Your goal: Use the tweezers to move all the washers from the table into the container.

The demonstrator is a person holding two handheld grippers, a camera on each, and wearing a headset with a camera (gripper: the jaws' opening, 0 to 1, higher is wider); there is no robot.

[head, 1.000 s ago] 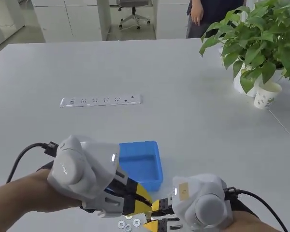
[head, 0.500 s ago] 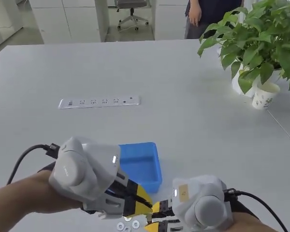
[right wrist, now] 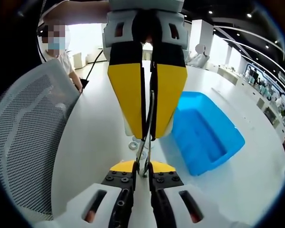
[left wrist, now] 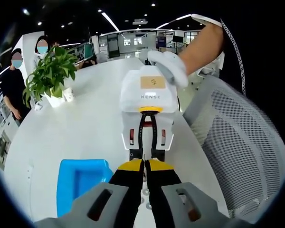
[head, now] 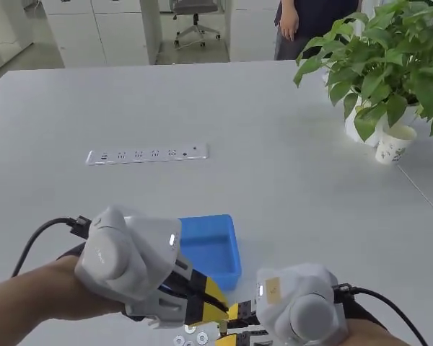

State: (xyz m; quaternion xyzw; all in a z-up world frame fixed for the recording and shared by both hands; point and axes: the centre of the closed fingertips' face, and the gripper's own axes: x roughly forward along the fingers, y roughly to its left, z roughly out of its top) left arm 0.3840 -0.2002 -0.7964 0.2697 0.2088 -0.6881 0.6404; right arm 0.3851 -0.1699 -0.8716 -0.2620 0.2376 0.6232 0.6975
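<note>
Head view: left gripper (head: 218, 308) and right gripper (head: 232, 321) meet nose to nose at the near edge of the white table (head: 274, 166). Blue container (head: 234, 252) sits just beyond them, open side up. A few washers (head: 191, 336) lie on the table under the fingers, outside the container. Power strip (head: 148, 154) further out, potted plant (head: 390, 58) and paper cup (head: 392, 144) far right, a person (head: 303, 18) standing past the far edge. Left gripper view: own yellow-tipped fingers (left wrist: 130, 167) are together, with the thin metal tweezers (left wrist: 143, 156) sticking out between them, straight ahead into the facing right gripper (left wrist: 147, 151). Container (left wrist: 80, 183) is to the left, and washers (left wrist: 147, 198) are on the table just below the fingertips. A mesh chair (left wrist: 242, 142) is at the right. Right gripper view: tweezers (right wrist: 145, 152) have their long axis on the line between the two grippers, one end clamped between the left gripper's (right wrist: 148, 135) yellow fingers (right wrist: 128, 95), the other end reaching down into own fingertips, which are pinched together on it. The tweezers are off the table, above the washers (right wrist: 133, 145). Container (right wrist: 199, 128) is to the right, close by but not touching.
</note>
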